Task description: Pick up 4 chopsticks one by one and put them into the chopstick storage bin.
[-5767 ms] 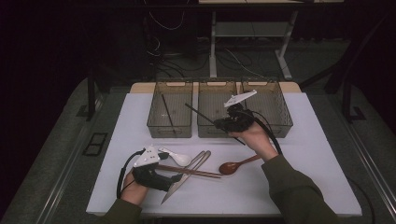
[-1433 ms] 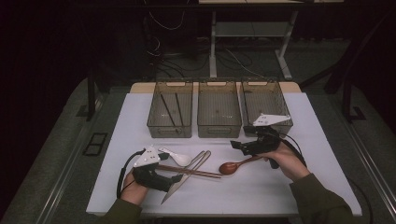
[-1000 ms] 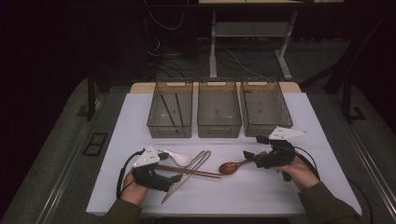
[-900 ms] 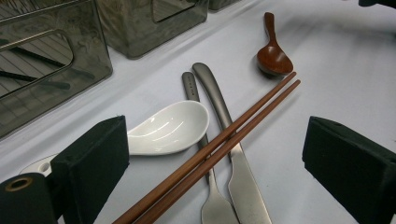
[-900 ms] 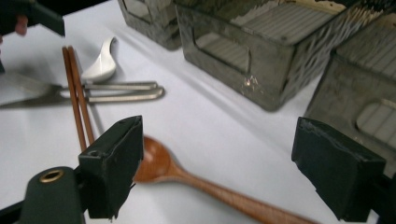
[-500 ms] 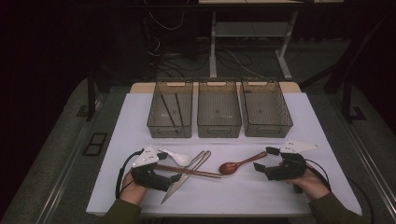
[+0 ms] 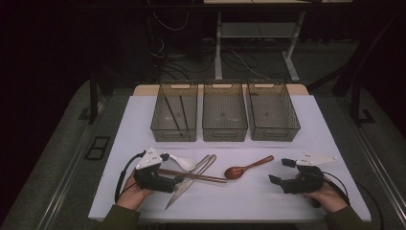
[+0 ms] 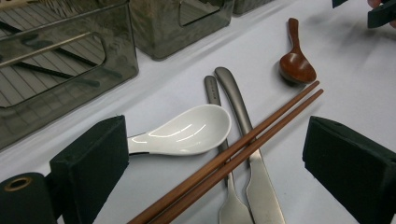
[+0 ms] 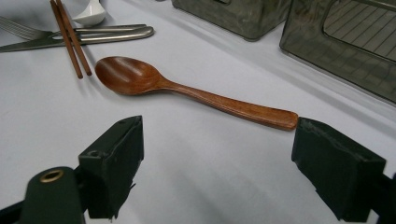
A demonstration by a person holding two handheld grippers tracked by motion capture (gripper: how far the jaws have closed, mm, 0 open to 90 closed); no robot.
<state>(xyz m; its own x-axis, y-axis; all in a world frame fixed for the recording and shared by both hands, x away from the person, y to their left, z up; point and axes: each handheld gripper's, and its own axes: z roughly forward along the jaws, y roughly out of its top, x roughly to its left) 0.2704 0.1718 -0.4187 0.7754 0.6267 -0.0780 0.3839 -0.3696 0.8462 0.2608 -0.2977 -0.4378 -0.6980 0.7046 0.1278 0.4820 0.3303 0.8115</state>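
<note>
Both hand-held grippers, left (image 7: 178,178) and right (image 7: 281,171), rest low, jaws spread.

Glossy white ceramic spoon (image 8: 187,130), matt wood spoon (image 9: 187,91) & chopsticks (image 8: 233,158), brushed-metal knife (image 8: 247,154).

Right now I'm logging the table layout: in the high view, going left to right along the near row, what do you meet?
Left gripper → white spoon → wooden spoon → right gripper. The chopsticks, knife and fork cross one another between the two spoons, so I leave their order out.
</note>
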